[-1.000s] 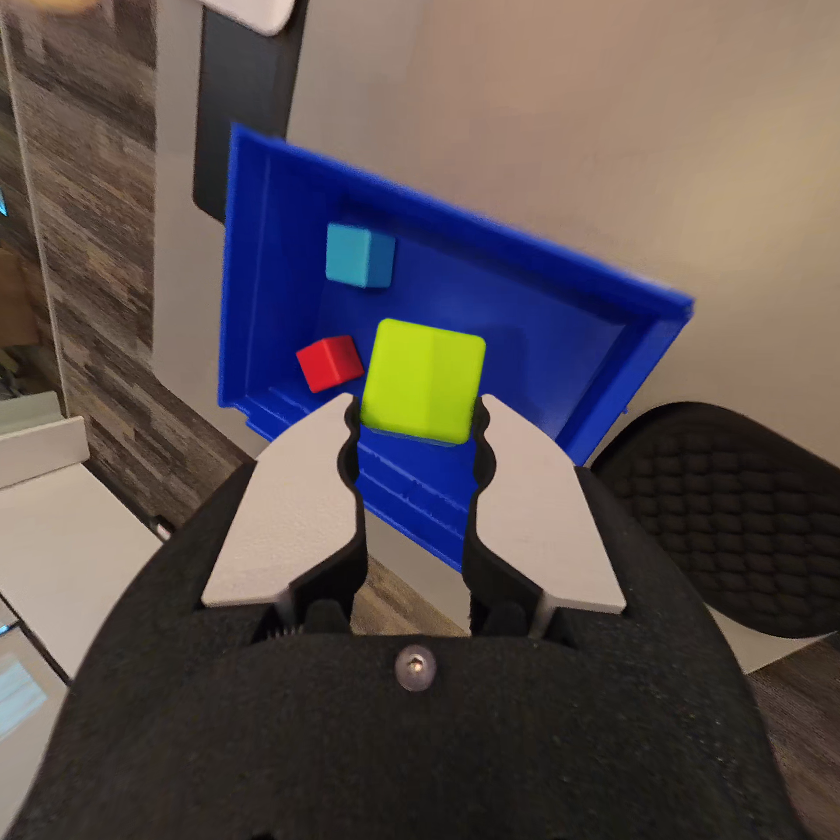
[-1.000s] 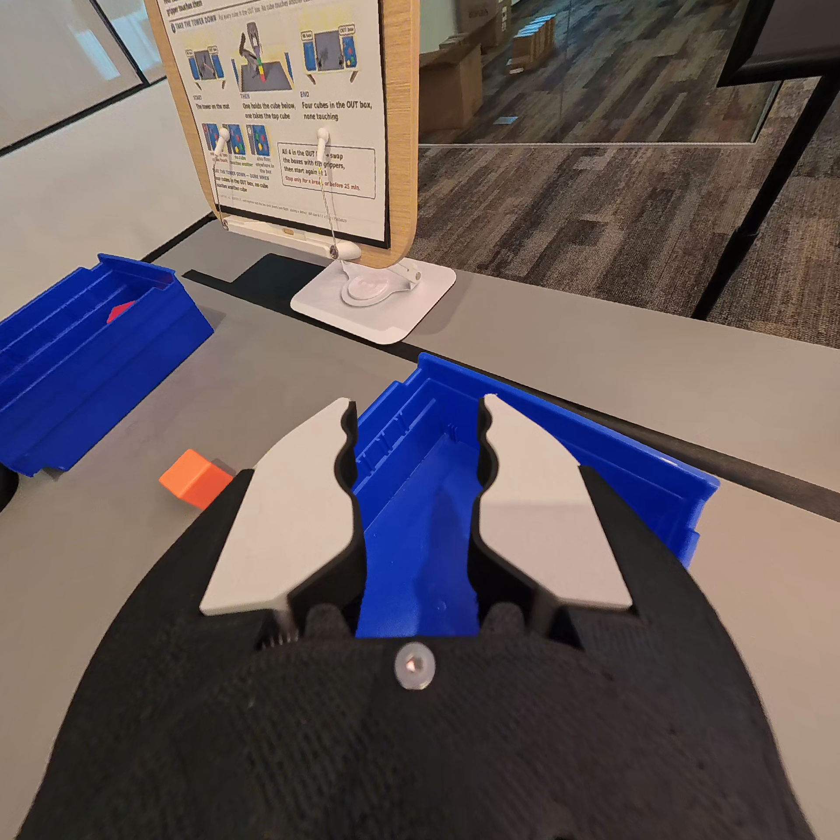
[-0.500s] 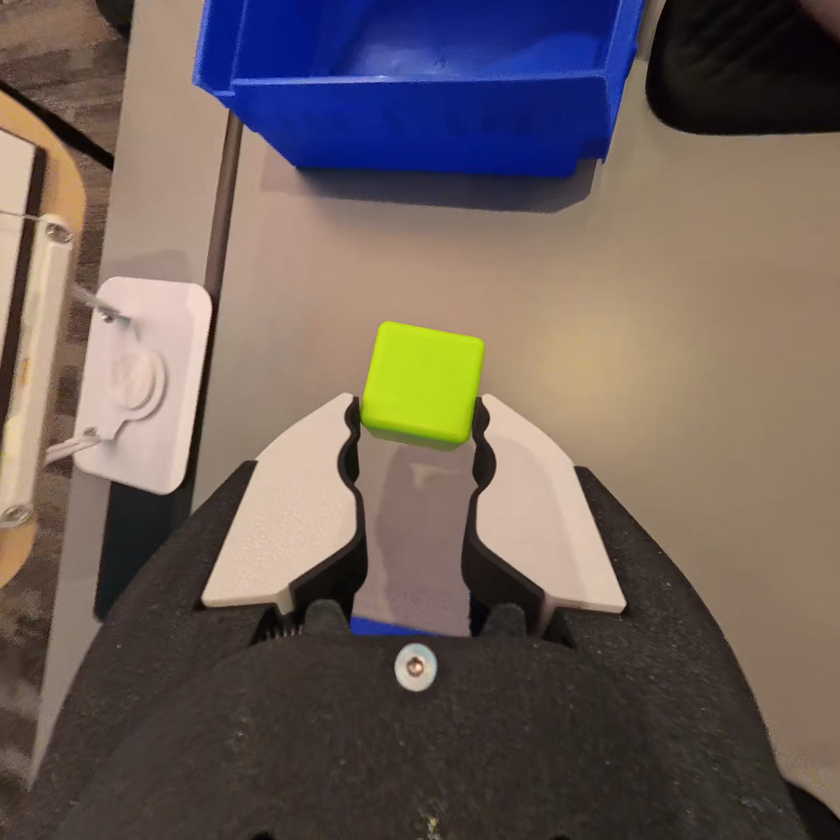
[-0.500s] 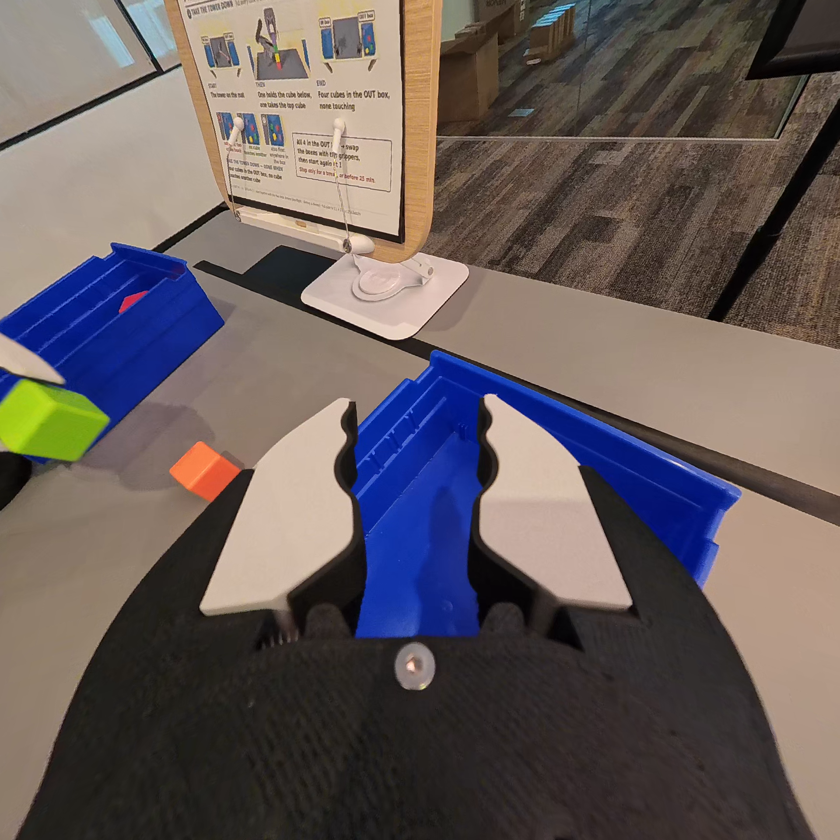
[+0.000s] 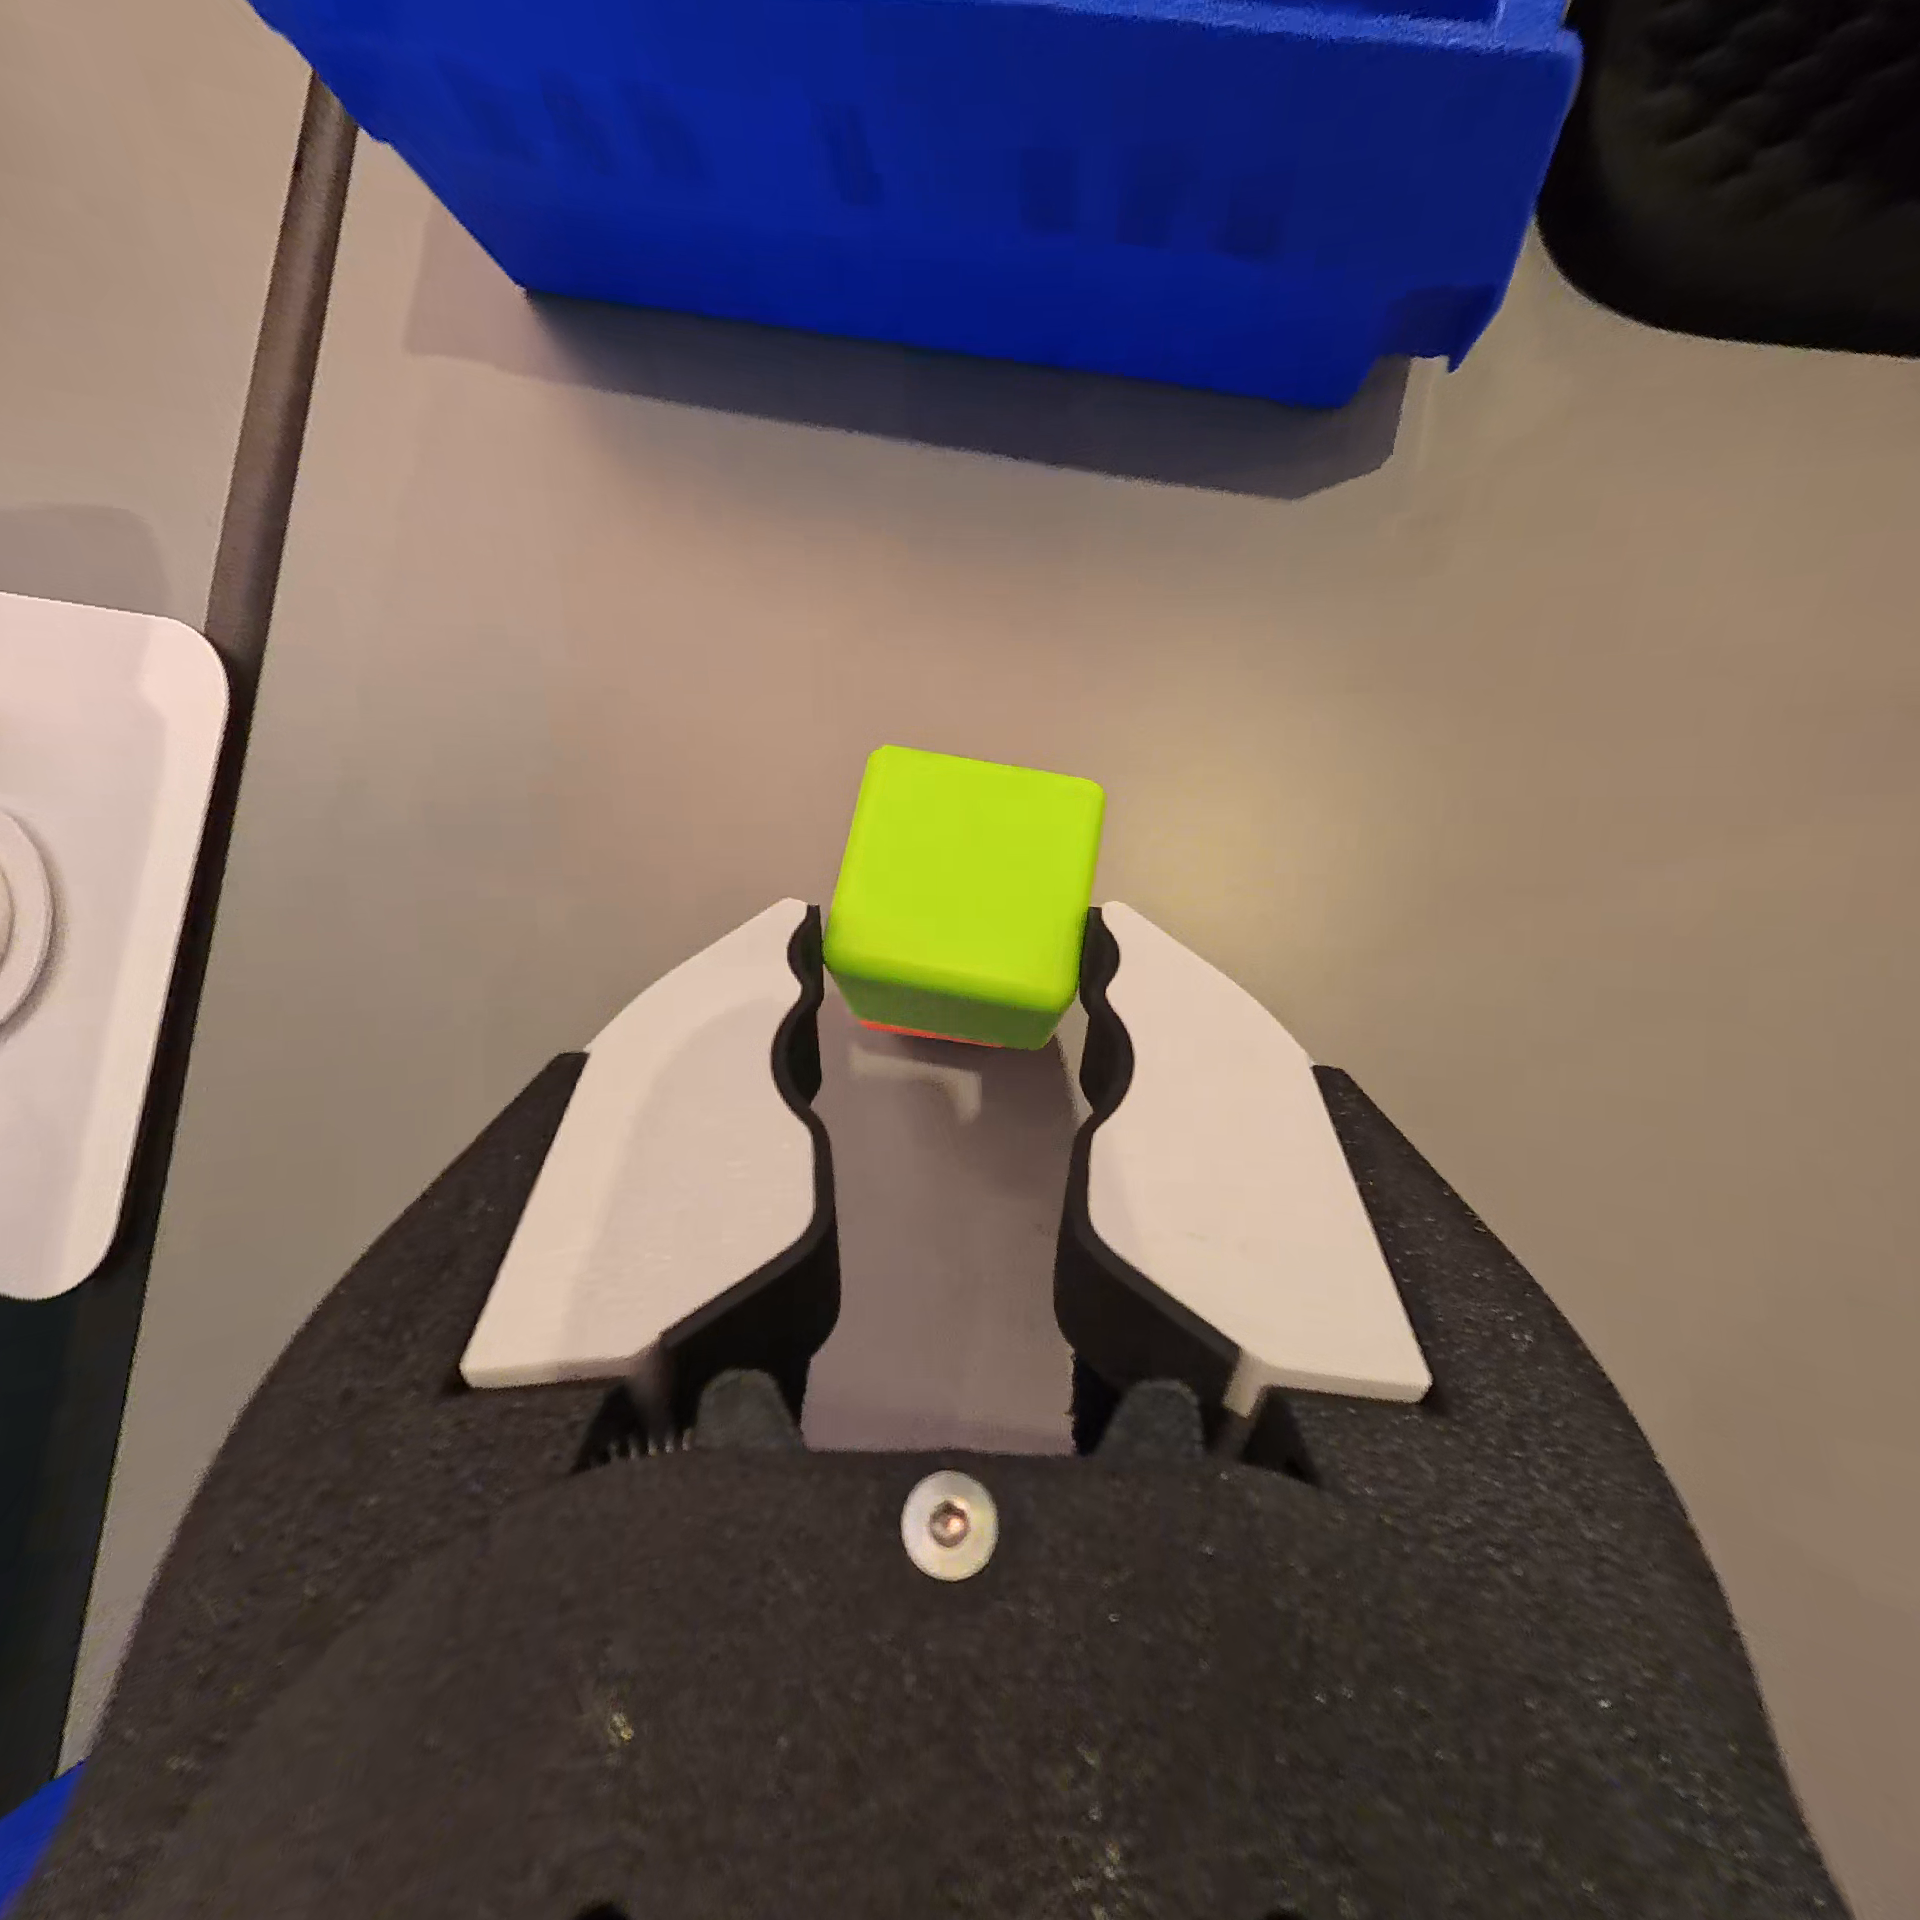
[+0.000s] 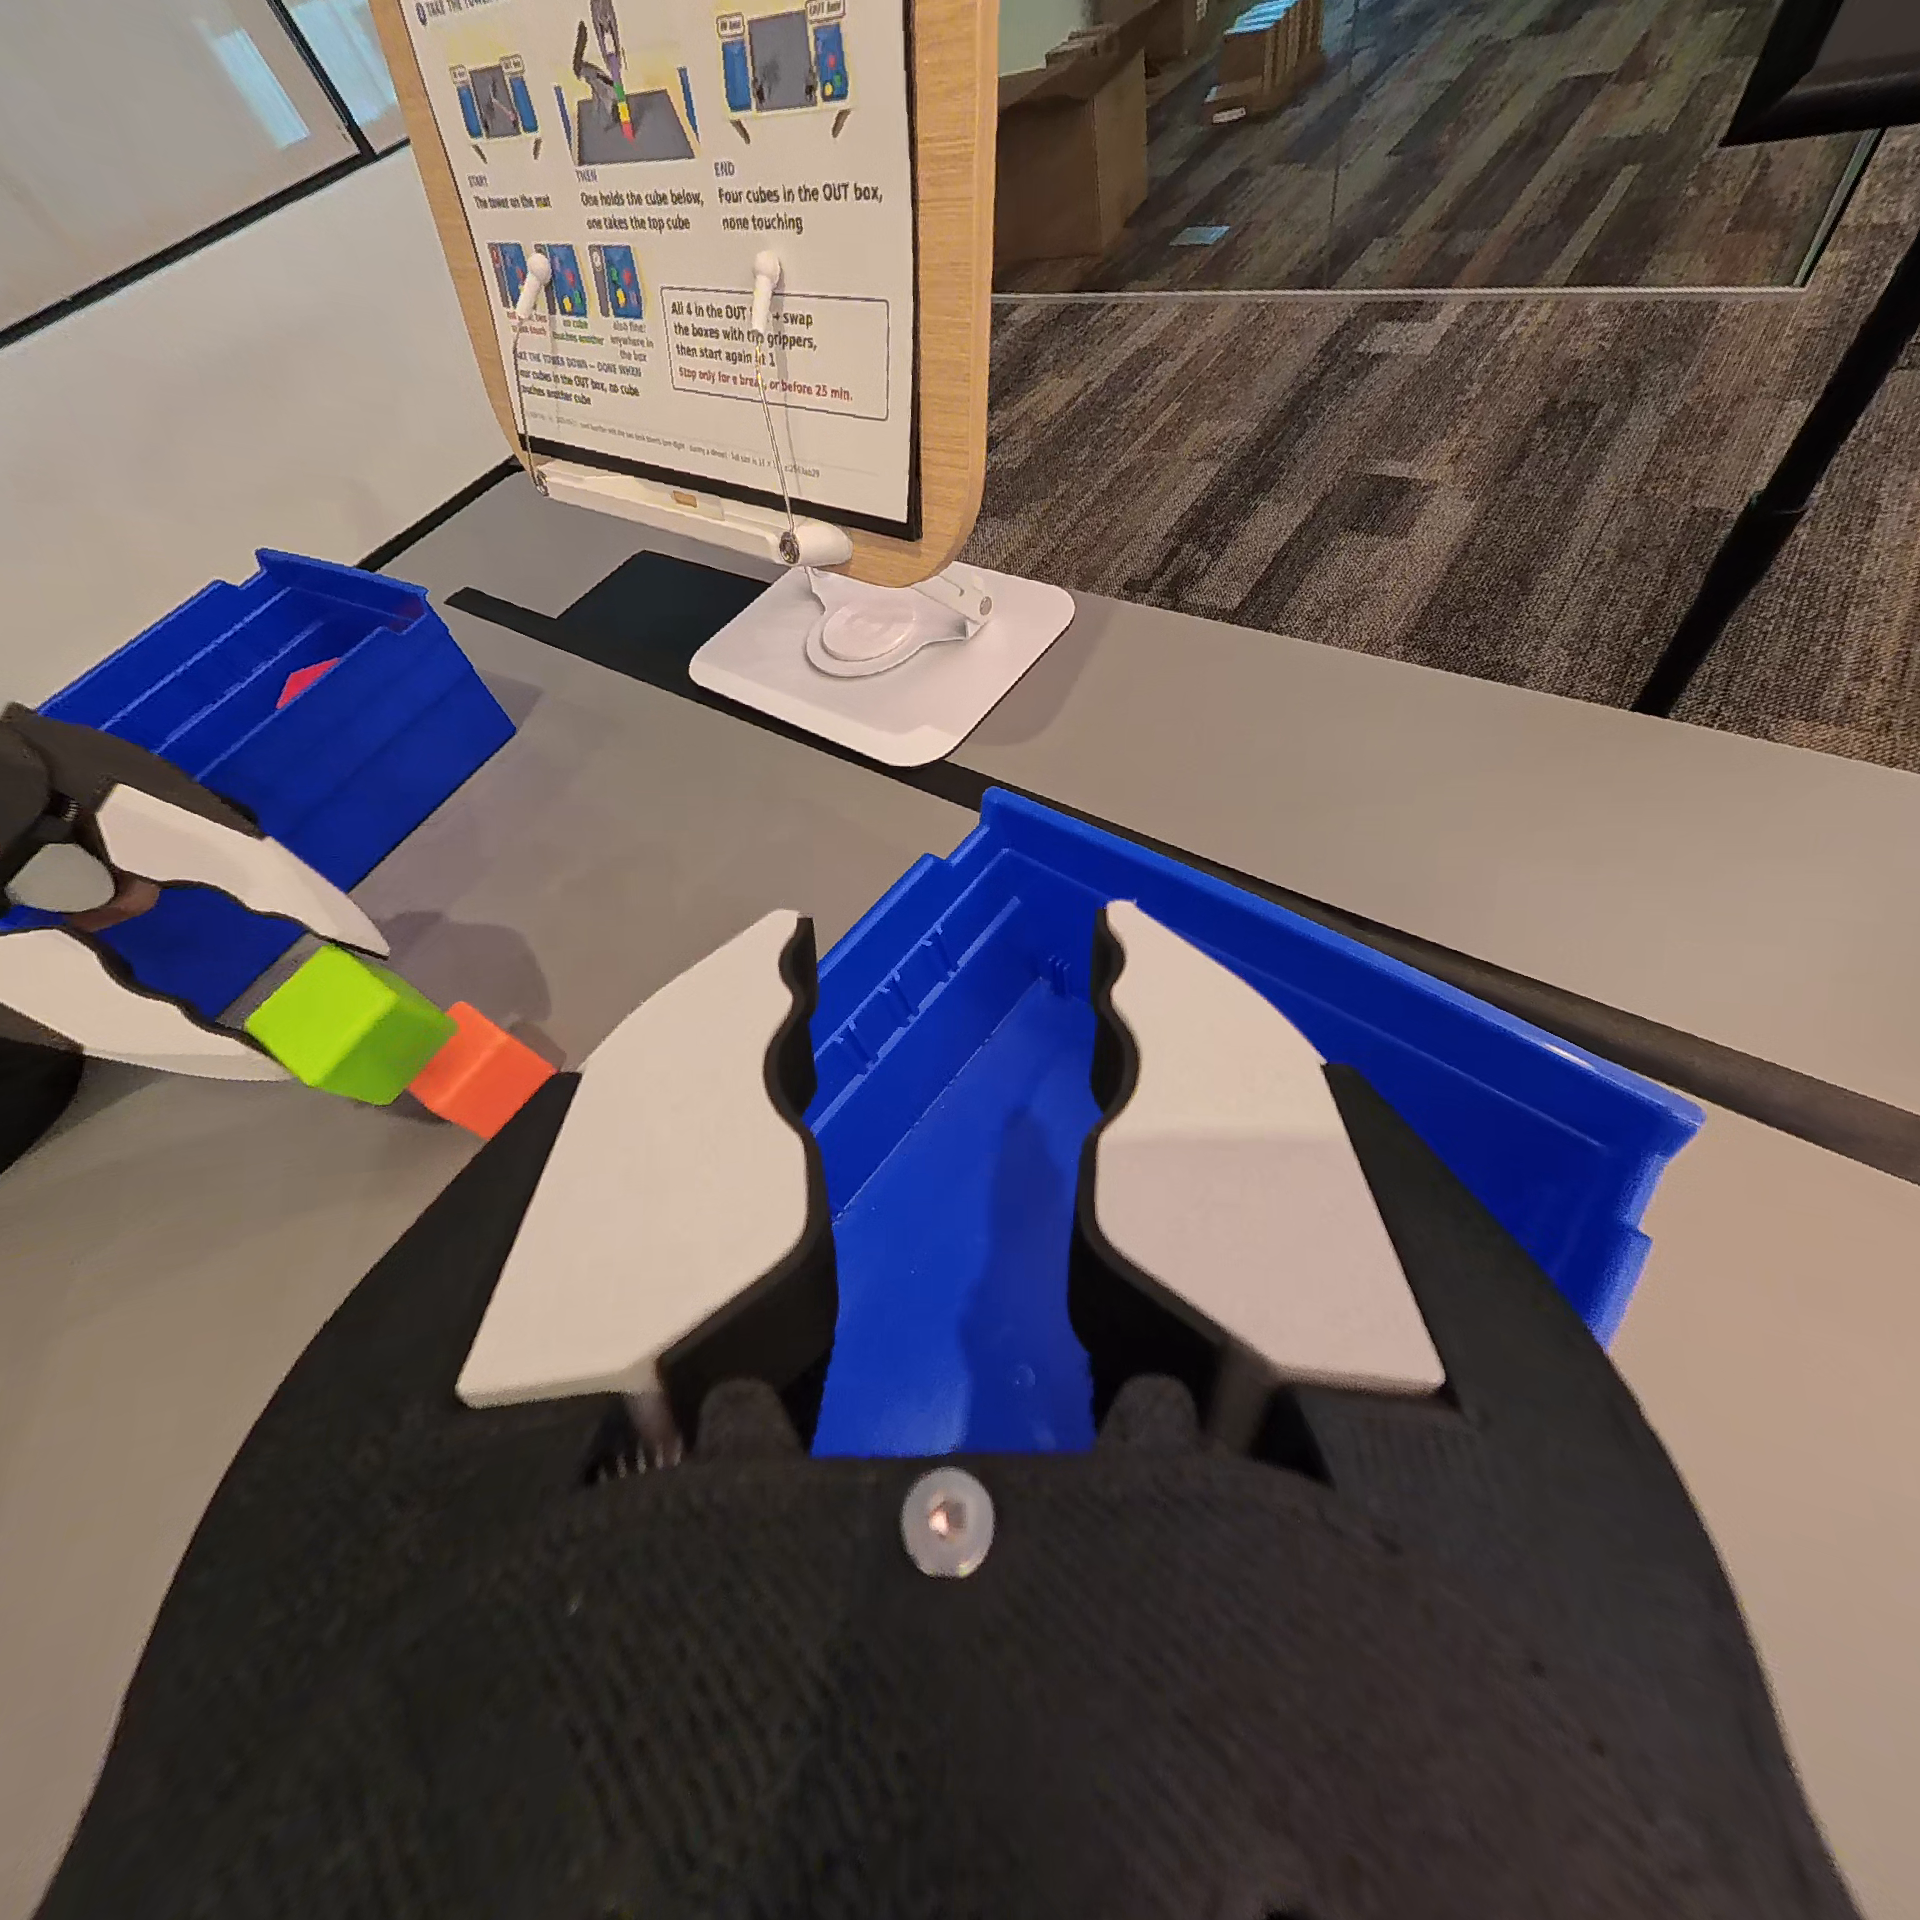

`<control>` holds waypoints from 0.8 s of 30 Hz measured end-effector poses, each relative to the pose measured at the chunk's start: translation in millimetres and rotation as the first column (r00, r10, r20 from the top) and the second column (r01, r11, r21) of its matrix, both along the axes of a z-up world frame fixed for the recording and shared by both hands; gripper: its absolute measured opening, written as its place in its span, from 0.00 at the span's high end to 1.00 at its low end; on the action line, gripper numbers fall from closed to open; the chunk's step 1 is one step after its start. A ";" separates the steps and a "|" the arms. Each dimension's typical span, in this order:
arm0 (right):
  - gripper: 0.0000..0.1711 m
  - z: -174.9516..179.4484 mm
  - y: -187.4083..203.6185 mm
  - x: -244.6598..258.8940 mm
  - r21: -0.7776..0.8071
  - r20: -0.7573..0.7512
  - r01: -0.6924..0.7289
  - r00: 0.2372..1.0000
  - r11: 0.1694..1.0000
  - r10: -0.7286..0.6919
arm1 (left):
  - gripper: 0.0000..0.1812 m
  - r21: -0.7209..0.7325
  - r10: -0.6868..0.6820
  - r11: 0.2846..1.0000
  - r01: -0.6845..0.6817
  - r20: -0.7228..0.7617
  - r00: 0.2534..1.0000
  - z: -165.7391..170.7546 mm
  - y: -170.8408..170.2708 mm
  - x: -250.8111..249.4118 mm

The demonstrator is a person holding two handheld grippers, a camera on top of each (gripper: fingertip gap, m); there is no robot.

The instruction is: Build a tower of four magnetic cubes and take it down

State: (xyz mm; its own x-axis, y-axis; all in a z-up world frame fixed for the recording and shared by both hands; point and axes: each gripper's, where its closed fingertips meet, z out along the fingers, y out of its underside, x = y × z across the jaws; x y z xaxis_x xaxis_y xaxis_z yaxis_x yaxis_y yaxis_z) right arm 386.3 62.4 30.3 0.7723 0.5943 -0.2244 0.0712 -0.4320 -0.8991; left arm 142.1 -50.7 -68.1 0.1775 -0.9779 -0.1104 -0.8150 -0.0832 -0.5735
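My left gripper [image 5: 951,914] is shut on a lime green cube [image 5: 966,894] and holds it low over the grey table. A sliver of an orange cube [image 5: 925,1031] shows right under it. In the right wrist view the green cube [image 6: 343,1023] sits over the left part of the orange cube [image 6: 483,1075], between the left gripper's fingers [image 6: 208,862]. I cannot tell whether the two cubes touch. My right gripper [image 6: 951,925] is open and empty above a blue bin [image 6: 1351,1039]. A red cube [image 6: 307,681] lies in the other blue bin [image 6: 312,748].
An instruction board [image 6: 707,260] on a white base [image 6: 883,665] stands at the table's far edge. The base also shows in the left wrist view [image 5: 83,935]. The left bin's wall [image 5: 935,156] lies just beyond the green cube. A black chair [image 5: 1745,156] is behind it. The tips of one gripper are about 30 cm away from the tips of the other.
My left gripper carried the green cube out of the left bin, across the table and down over the orange cube. My right gripper stayed open over its bin.
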 end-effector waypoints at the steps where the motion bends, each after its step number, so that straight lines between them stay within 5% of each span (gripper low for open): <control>1: 0.70 -0.9 0.1 -0.8 -0.003 0.004 -0.003 1.000 1.000 0.003 | 0.74 -0.006 0.003 1.000 -0.003 0.002 1.000 -2.5 1.1 -0.1; 8: 0.70 -1.7 1.1 -4.1 0.009 0.038 -0.001 0.999 1.000 0.001 | 0.74 -0.064 0.020 0.998 -0.019 0.007 1.000 -22.0 3.9 -2.9; 15: 0.70 19.1 8.6 10.7 0.168 0.178 0.140 0.969 0.976 -0.170 | 0.74 -0.084 0.000 0.996 0.003 0.029 1.000 -23.6 4.3 -8.7; 24: 0.70 27.8 10.3 38.4 0.286 0.461 0.401 0.739 0.871 -0.491 | 0.71 -0.096 0.017 0.995 0.003 0.199 0.980 11.8 2.7 -18.1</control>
State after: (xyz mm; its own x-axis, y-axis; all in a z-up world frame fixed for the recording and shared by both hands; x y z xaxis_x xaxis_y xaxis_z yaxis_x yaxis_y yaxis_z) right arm 424.6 72.8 58.2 0.9303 0.1437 0.3374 0.3666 -0.3876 -0.8458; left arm 123.9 -48.0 -56.3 0.1936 -0.9809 0.0214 -0.6840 -0.1506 -0.7138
